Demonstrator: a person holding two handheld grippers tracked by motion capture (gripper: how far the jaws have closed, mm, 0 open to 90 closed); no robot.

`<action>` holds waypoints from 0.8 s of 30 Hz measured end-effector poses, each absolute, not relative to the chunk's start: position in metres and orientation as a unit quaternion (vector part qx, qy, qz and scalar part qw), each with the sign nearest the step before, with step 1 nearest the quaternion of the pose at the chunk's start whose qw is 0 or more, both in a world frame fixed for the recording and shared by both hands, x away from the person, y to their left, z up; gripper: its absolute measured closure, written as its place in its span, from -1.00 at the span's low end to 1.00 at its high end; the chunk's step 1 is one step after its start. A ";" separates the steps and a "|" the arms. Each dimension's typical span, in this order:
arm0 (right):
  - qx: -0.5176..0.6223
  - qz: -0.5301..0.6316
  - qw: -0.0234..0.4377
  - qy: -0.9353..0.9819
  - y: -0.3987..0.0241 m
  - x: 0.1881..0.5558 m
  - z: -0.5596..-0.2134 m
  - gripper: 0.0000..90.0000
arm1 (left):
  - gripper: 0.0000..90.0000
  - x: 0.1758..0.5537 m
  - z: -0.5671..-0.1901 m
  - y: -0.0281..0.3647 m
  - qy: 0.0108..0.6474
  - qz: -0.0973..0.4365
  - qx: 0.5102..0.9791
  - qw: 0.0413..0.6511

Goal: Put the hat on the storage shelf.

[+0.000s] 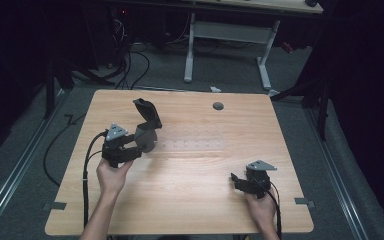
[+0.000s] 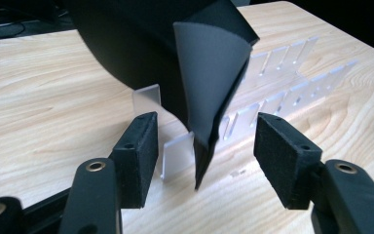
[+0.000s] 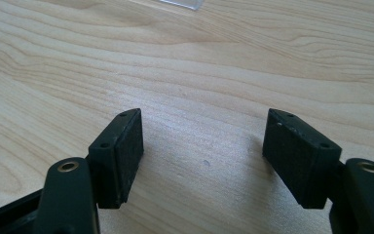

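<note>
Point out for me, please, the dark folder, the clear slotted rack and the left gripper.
dark folder (image 1: 147, 125), high view, on its grey lower half.
clear slotted rack (image 2: 292, 73), left gripper view, on an upright divider.
left gripper (image 2: 204, 146), left gripper view, midway between its open fingertips.

Light wooden table (image 1: 195, 200), dark folded sheet (image 1: 147, 125) standing in clear slotted rack (image 1: 192, 145), grey grommet (image 1: 218, 106)
</note>
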State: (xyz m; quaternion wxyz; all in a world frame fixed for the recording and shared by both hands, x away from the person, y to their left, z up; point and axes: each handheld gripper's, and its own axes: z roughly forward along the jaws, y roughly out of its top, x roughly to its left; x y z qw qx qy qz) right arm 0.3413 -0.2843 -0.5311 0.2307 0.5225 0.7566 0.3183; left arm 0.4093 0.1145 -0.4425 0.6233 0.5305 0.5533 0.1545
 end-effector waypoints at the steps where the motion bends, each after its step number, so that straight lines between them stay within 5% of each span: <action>1: 0.522 0.318 0.231 0.757 -0.284 0.341 -0.531 -0.30 | -0.06 0.407 -0.442 0.117 0.553 0.155 0.533 0.621; 24: 0.523 0.318 0.231 0.756 -0.284 0.341 -0.531 -0.30 | -0.06 0.375 -0.448 0.138 0.552 0.147 0.541 0.618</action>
